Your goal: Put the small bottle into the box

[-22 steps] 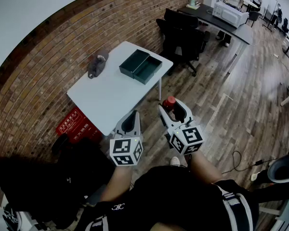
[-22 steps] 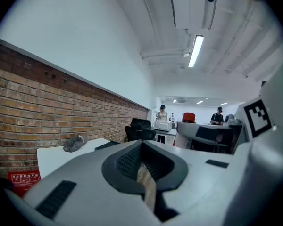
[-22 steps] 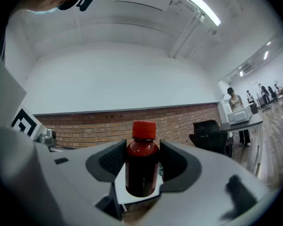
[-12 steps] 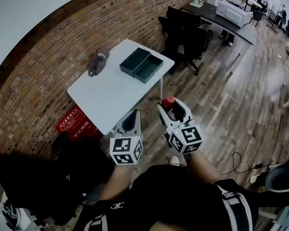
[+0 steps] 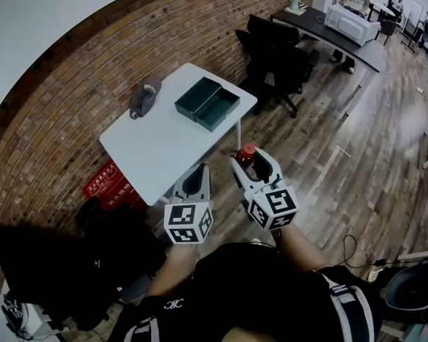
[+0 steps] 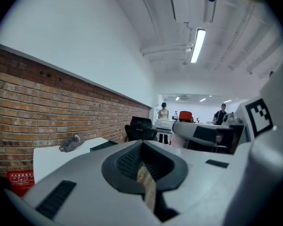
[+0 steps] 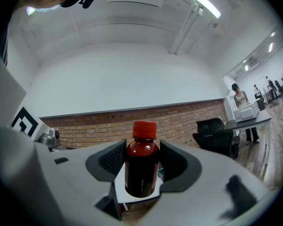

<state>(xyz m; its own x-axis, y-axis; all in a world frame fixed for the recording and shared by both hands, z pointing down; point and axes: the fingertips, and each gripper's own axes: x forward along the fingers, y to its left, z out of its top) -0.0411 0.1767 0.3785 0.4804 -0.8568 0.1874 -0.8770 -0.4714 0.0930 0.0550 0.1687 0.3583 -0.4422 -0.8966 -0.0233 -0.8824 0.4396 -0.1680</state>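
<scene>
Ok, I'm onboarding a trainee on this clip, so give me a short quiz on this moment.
1. True or false: the right gripper holds the small bottle upright between its jaws.
2. Where is the open box? A) on the white table B) on the floor C) on a chair
3. What, if anything, is between the jaws of the left gripper?
Key: 1 true; 2 A; 3 nothing, its jaws are together.

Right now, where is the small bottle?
The small bottle stands upright, clamped in the right gripper, at the head view's centre, over the floor just short of the white table bearing the open green box.
</scene>
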